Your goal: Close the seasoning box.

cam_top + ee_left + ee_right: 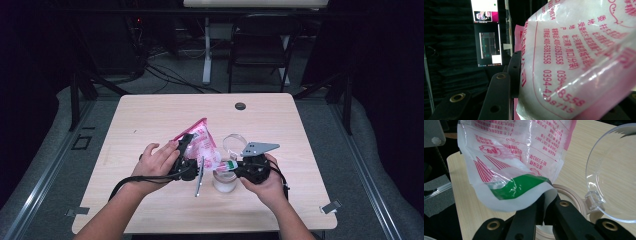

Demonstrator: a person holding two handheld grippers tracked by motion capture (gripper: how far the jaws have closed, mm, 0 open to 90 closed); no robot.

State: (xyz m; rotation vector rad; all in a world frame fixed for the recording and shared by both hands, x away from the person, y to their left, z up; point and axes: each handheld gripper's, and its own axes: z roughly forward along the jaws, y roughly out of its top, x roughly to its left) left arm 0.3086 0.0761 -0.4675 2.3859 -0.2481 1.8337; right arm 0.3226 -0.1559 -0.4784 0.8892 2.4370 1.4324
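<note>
Dim room beyond, with a dark folding chair and a tangle of floor cables behind a pale wooden table. Near the table's front middle, a pink-and-white printed bag, lifted off the wood and tilted, lower mouth end pointing down toward a clear jar standing just under it. Left gripper clamped across the bag's bulging body, fingers pressed against the plastic in the left gripper view, red print running sideways over the white filling. Right gripper pinched tight on the bag's bottom edge beside a green patch, both black fingers closed together on the thin film in the right gripper view. Directly behind those fingers, the jar's round beige rim, with a clear hinged lid swung open and standing to one side, attached at the rim by a small clasp. Between the two hands, a slim metal spoon-like tool, hanging close to the left gripper; whether held or resting on the table, cannot tell. Small dark grommet near the table's far edge, well apart from everything else.
</note>
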